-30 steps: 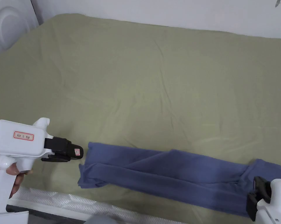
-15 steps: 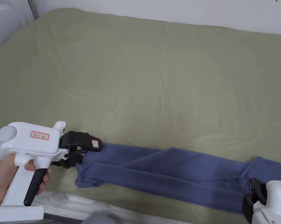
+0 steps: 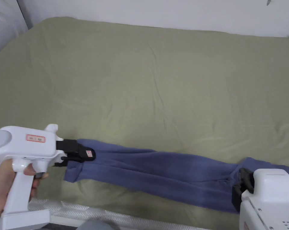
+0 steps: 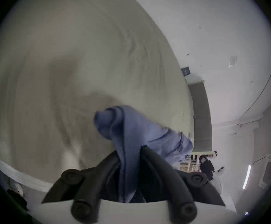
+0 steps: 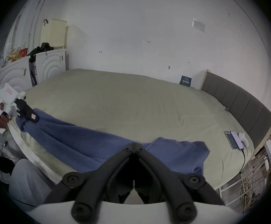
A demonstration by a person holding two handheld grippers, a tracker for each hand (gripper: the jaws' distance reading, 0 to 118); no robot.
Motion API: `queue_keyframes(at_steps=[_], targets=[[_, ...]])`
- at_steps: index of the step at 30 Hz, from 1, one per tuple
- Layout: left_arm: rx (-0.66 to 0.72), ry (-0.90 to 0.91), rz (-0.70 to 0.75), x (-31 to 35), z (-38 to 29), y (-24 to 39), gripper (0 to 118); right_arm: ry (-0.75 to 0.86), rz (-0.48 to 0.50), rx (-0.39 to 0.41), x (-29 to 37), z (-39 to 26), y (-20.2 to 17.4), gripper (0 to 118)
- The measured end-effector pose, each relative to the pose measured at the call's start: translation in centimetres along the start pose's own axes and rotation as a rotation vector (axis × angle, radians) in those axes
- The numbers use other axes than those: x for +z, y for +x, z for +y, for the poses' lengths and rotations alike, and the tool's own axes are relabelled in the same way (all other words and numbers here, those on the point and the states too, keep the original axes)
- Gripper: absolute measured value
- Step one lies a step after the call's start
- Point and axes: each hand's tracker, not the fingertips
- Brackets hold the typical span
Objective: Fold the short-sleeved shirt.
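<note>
While the left gripper (image 3: 81, 155) clenched the shirt's (image 3: 159, 173) left end, the blue band lay along the bed's (image 3: 159, 89) near edge, its long axis running toward the right gripper (image 5: 133, 145), jaws closed at its far end; cloth between them was unclear.

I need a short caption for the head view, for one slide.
Left gripper shut on one end of a blue shirt stretched across a green bed sheet; right gripper at the other end.

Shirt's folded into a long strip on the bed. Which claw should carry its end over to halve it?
Left, probably. The left claw is shut on the blue shirt at its end. The right claw sits with its jaw tips together at the other end; a grip there isn't clear.
</note>
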Motion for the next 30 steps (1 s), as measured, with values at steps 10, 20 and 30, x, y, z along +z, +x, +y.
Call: queue_keyframes(at_steps=[10, 20, 30], targets=[[-0.121, 0.131, 0.18, 5.7, -0.3, 5.5, 5, 0.037, -0.046, -0.056, -0.8, 2.8, 3.1, 0], [-0.273, 0.006, 0.191, -2.5, -3.7, 16.2, 5, -0.019, -0.059, -0.093, -0.1, 0.7, 5.0, 0], [-0.401, -0.138, 0.268, -18.0, -6.3, 21.0, 8, -0.074, -0.061, -0.114, -0.4, -1.3, 6.2, 0]])
